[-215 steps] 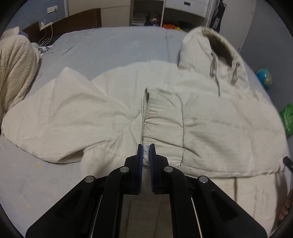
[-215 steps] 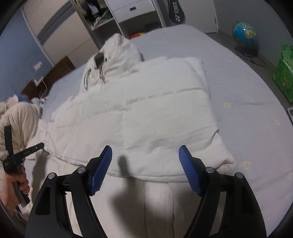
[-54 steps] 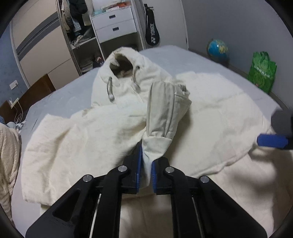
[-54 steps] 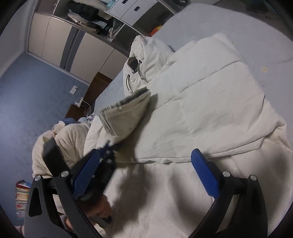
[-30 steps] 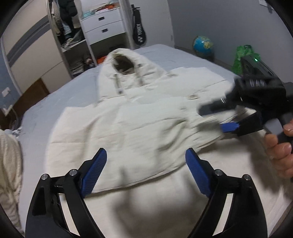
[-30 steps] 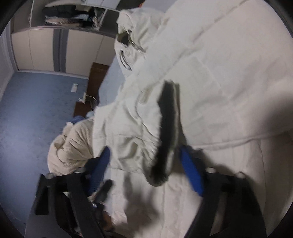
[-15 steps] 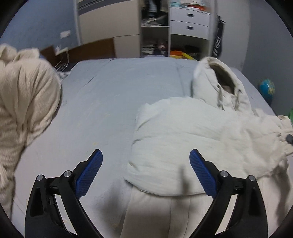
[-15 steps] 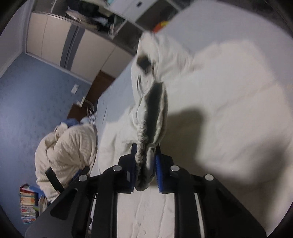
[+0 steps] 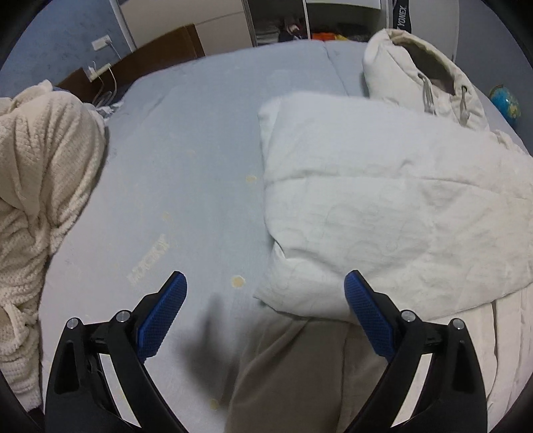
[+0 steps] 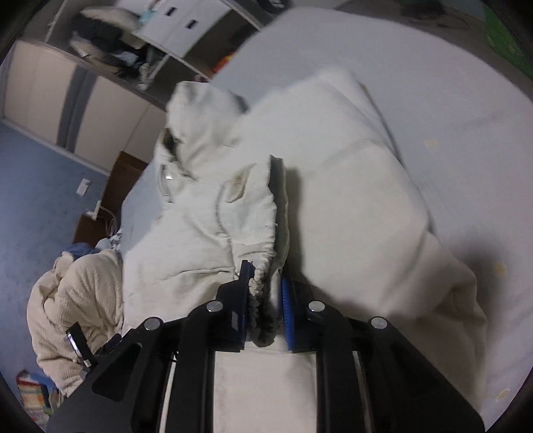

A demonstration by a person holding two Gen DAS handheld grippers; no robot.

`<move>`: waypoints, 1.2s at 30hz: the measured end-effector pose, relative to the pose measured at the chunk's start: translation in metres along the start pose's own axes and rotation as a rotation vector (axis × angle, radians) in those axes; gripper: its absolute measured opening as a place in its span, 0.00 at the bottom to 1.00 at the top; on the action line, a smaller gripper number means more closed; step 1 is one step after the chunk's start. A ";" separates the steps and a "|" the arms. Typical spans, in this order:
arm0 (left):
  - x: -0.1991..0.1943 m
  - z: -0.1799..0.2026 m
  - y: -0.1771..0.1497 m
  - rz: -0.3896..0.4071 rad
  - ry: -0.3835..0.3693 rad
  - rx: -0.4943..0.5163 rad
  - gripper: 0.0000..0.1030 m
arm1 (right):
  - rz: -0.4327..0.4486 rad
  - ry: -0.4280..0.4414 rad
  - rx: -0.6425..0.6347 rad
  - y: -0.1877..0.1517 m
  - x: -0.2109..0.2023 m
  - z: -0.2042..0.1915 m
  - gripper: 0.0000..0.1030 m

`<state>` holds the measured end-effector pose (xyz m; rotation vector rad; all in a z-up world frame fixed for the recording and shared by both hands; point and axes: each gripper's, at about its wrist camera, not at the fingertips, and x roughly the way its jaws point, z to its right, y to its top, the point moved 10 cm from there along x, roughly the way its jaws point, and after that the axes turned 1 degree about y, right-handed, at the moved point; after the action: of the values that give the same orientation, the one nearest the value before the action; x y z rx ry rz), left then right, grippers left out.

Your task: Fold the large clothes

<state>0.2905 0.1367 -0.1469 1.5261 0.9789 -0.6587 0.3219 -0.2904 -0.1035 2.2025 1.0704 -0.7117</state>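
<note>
"YONEX" reads on a dark racket bag (image 9: 401, 15) at one o'clock in the left wrist view, past the bed (image 9: 200, 140). The cream padded jacket (image 9: 393, 200) lies on the pale blue bed, puffy and quilted, its body folded into a thick slab, its hood (image 9: 413, 63) with drawcords at one o'clock. The left claw (image 9: 263, 313) hangs spread wide over the jacket's near-left corner, gripping nothing. The right claw (image 10: 265, 299) is pinched on the gathered elastic cuff (image 10: 263, 293) of a sleeve lifted over the jacket. A knitted cream blanket (image 9: 43, 200) is heaped at nine o'clock.
</note>
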 end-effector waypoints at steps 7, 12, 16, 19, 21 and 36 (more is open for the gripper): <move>0.002 -0.002 -0.004 -0.017 -0.006 0.001 0.90 | -0.015 -0.070 -0.015 -0.002 0.002 0.002 0.19; -0.014 -0.002 0.006 0.021 -0.016 -0.003 0.89 | 0.006 -0.154 -0.091 0.002 -0.015 -0.016 0.26; -0.029 0.002 0.016 0.072 -0.033 -0.014 0.89 | 0.093 -0.185 -0.127 0.013 -0.043 -0.034 0.45; -0.036 0.009 0.021 0.092 -0.051 -0.017 0.89 | 0.113 -0.181 -0.186 0.014 -0.053 -0.055 0.45; -0.039 0.012 0.024 0.108 -0.065 -0.005 0.89 | 0.108 -0.181 -0.232 0.012 -0.053 -0.070 0.49; -0.040 0.061 0.028 0.100 -0.197 0.109 0.92 | -0.101 -0.367 -0.525 -0.018 0.026 -0.084 0.54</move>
<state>0.3015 0.0681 -0.1115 1.5612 0.7236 -0.7851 0.3386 -0.2095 -0.0678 1.5160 1.0376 -0.7412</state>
